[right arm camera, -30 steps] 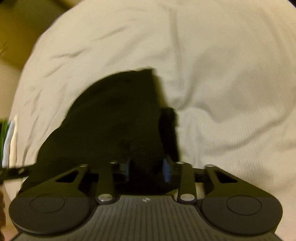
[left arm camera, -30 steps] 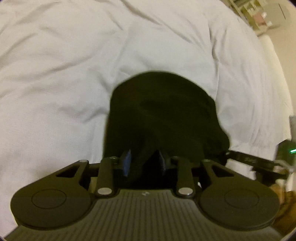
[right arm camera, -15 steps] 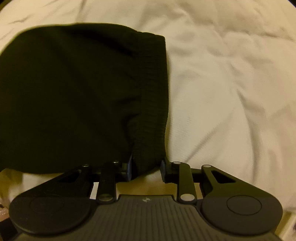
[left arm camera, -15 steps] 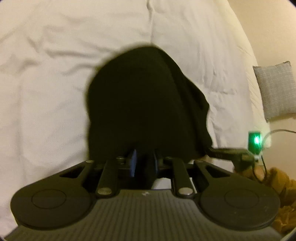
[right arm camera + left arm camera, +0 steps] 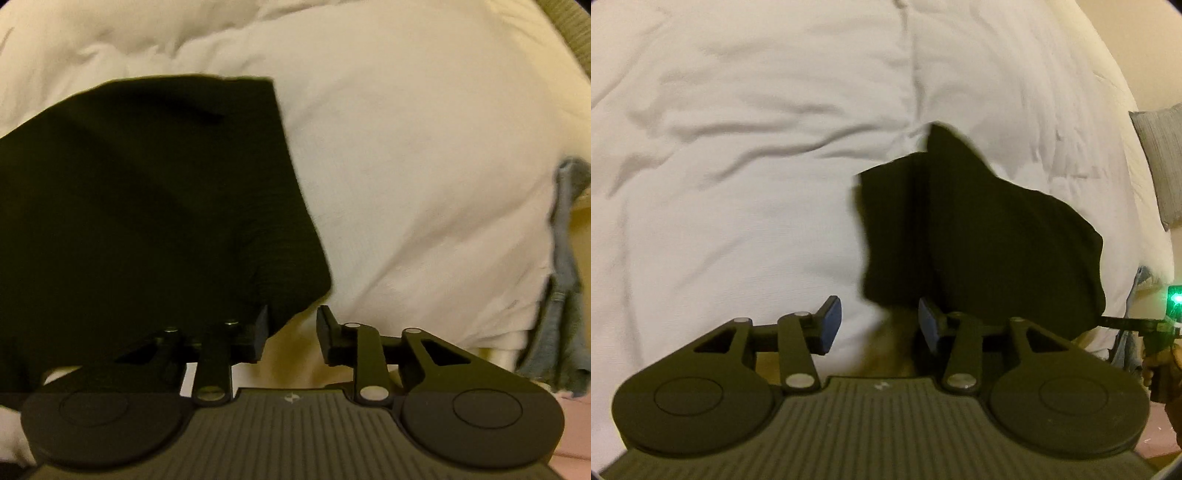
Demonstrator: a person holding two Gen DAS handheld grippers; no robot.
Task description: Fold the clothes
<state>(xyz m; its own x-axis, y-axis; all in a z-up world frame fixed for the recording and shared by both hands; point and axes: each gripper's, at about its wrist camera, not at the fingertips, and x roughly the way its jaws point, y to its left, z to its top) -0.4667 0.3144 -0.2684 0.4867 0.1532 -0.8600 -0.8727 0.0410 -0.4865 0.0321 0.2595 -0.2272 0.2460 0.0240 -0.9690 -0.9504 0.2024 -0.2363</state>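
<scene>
A black garment (image 5: 982, 236) lies bunched on the white bedding (image 5: 738, 184), near the bed's front edge. My left gripper (image 5: 879, 325) is open and empty, its fingers just short of the garment's near left corner. In the right wrist view the same black garment (image 5: 147, 206) fills the left half of the frame. My right gripper (image 5: 291, 332) is open, with the garment's ribbed corner hanging just above its left finger (image 5: 260, 328); I cannot tell if they touch.
A grey pillow (image 5: 1161, 162) stands at the right end of the bed. A blue-grey cloth (image 5: 565, 280) hangs over the bed's right edge. The other gripper's green light (image 5: 1174, 297) shows at far right.
Both grippers have opened and let go of the black garment, which has dropped onto the bedding. Both have drawn back toward the bed's edge.
</scene>
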